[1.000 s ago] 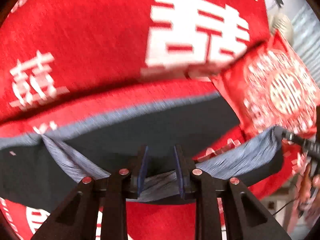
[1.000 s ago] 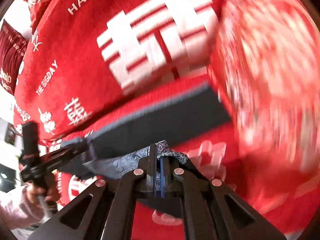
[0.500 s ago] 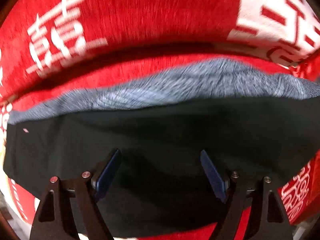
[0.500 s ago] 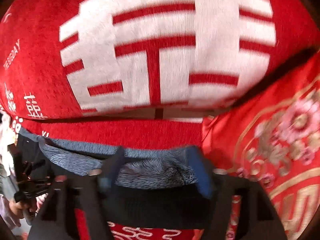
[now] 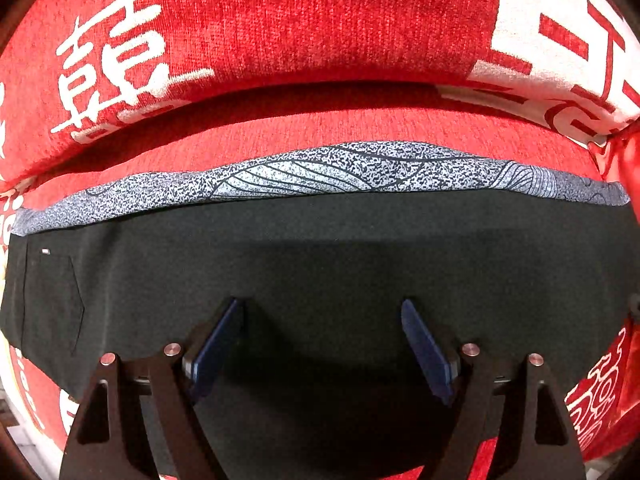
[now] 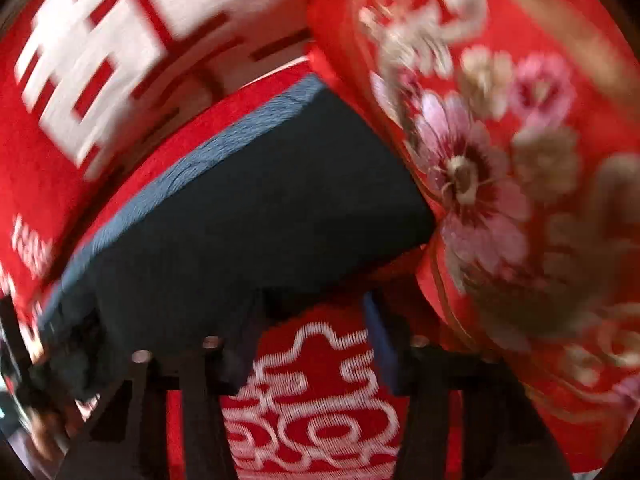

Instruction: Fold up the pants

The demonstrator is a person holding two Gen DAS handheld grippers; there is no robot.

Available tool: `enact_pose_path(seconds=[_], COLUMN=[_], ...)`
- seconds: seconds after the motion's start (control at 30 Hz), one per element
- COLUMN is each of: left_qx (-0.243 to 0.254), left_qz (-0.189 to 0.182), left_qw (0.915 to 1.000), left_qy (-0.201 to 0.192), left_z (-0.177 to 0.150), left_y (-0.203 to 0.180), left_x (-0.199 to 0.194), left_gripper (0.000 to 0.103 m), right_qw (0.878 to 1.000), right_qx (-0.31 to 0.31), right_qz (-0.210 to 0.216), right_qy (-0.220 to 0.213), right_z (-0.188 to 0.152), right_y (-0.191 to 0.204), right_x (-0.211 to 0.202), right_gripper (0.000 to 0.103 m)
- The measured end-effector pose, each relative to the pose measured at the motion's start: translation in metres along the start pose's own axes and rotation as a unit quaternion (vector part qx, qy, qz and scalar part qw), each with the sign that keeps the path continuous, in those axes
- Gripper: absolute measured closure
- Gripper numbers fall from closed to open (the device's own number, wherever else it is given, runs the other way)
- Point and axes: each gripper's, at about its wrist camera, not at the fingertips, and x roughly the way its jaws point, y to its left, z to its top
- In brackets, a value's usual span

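The pants [image 5: 320,264] lie folded flat on a red seat, dark cloth on top with a grey-patterned layer [image 5: 340,168] showing along the far edge. My left gripper [image 5: 322,344] is open and empty, its blue pads just above the dark cloth. In the right wrist view the pants [image 6: 248,208] lie ahead and to the left. My right gripper [image 6: 312,340] is open and empty, just past the near right edge of the pants, over the red seat cover [image 6: 316,412]. This view is blurred.
A red backrest with white characters [image 5: 280,20] rises behind the pants. A red embroidered cushion with pink flowers [image 6: 500,160] stands against the right end of the pants. The other gripper and a hand show at the lower left [image 6: 24,384].
Both grippers have let go of the patterned cloth edge and opened. The pants have dropped flat on the seat. My right gripper has swung to the right end, near the cushion.
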Motion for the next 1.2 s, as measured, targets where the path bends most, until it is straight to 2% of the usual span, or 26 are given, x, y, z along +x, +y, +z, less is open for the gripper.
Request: enact_pose_path(seconds=[0.03,0.13,0.17,0.23,0.3,0.33,0.43,0.53,0.6,0.67,0.77,0.8,0.83,0.87,0.93,1.0,1.1,1.2], left_qx=[0.0,-0.004,-0.005,-0.006,-0.003,-0.003,0.0,0.005,-0.005,-0.014,0.009,0.008,0.002,0.001,-0.003,0.001,-0.007,-0.035], left_qz=[0.001,-0.001,0.0,0.005,0.008,0.004,0.002,0.013,0.028,0.032,0.068,0.061,0.051,0.046,0.039,0.047,0.05,0.057], left_qw=[1.0,1.0,1.0,0.9999,0.9998,0.9999,0.9999,0.9995,0.9991,0.999,0.9976,0.9981,0.9985,0.999,0.9992,0.9988,0.9986,0.9977], left_qy=[-0.001,0.0,0.002,0.009,0.015,0.011,-0.017,-0.029,-0.03,-0.03,-0.002,-0.01,-0.018,-0.002,0.008,0.015,0.012,0.012], left_z=[-0.002,-0.005,-0.003,0.0,0.006,0.008,0.017,0.034,0.05,0.061,0.057,0.051,0.044,0.037,0.026,0.012,-0.007,-0.02], left_y=[0.0,-0.002,-0.002,-0.004,-0.005,-0.004,-0.001,-0.001,-0.003,-0.004,-0.007,-0.006,-0.002,0.001,0.008,0.015,0.035,0.078], left_x=[-0.001,-0.004,-0.004,-0.006,-0.012,-0.019,-0.039,-0.037,-0.028,-0.018,0.004,0.003,-0.001,-0.001,-0.006,-0.015,-0.034,-0.049], left_gripper=[0.02,0.02,0.02,0.02,0.02,0.02,0.02,0.02,0.02,0.02,0.019,0.018,0.016,0.016,0.016,0.016,0.016,0.016], right_qw=[1.0,0.996,0.996,0.997,0.998,0.998,0.996,0.986,0.982,0.983,0.981,0.981,0.984,0.985,0.985,0.986,0.988,0.976], right_qx=[0.004,-0.036,-0.047,-0.052,-0.053,-0.051,-0.078,-0.151,-0.177,-0.176,-0.183,-0.178,-0.172,-0.167,-0.167,-0.158,-0.149,-0.153], right_qz=[-0.001,0.011,0.008,-0.018,-0.04,-0.039,-0.01,-0.008,-0.009,-0.006,-0.057,-0.07,-0.05,-0.038,-0.05,-0.057,0.029,0.134], right_qy=[-0.016,-0.076,-0.08,-0.046,0.017,0.025,-0.03,-0.073,-0.065,-0.059,-0.027,-0.008,-0.01,-0.021,-0.007,0.004,0.031,0.075], right_z=[0.005,0.021,0.024,0.025,0.023,0.021,0.008,0.009,0.026,0.043,0.053,0.052,0.048,0.042,0.03,0.014,-0.018,-0.07], right_y=[0.001,0.019,0.023,0.022,0.014,0.012,0.024,0.059,0.08,0.089,0.071,0.061,0.052,0.044,0.036,0.034,0.044,0.083], right_x=[-0.001,-0.024,-0.027,-0.016,0.002,0.003,-0.048,-0.074,-0.063,-0.043,-0.011,-0.003,-0.003,-0.012,-0.025,-0.041,-0.067,-0.078], right_gripper=[0.096,0.097,0.097,0.093,0.086,0.085,0.085,0.085,0.079,0.075,0.074,0.075,0.075,0.074,0.074,0.072,0.071,0.071])
